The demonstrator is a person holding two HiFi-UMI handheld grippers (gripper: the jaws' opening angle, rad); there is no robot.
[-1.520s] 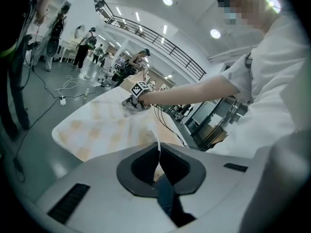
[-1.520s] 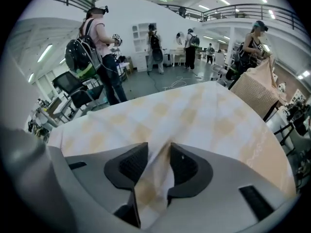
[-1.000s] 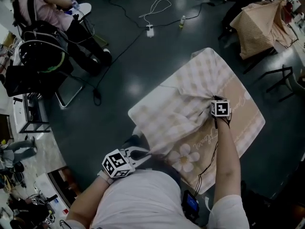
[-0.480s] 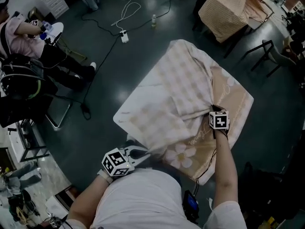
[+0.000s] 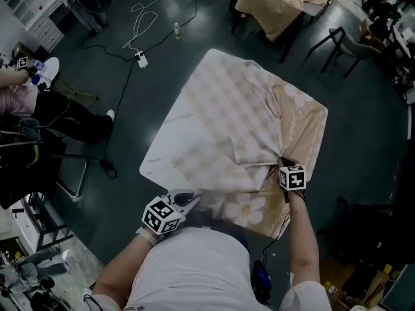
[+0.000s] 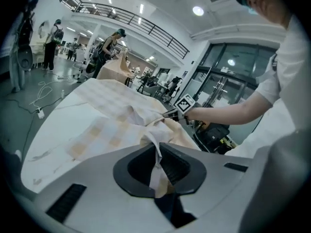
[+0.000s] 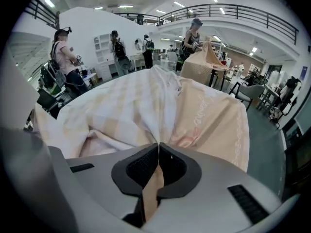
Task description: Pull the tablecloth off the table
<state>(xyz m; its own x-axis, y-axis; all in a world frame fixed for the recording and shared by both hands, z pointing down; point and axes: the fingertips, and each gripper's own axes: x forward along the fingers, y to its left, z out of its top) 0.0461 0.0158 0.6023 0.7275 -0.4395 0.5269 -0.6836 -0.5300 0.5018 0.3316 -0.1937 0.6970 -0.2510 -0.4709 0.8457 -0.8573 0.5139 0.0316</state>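
Where right tongs [image 7: 158,152] pinch, tablecloth [image 7: 121,106] creases run toward its far corner.

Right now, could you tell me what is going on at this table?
A person is holding a tool in each hand, and both are clamped on the checked tablecloth. The left tool pinches its near edge by the person's body; the right tool grips a gathered fold further out. The cloth is rumpled but not yet off, with a peach flowered cloth showing beneath at the right.
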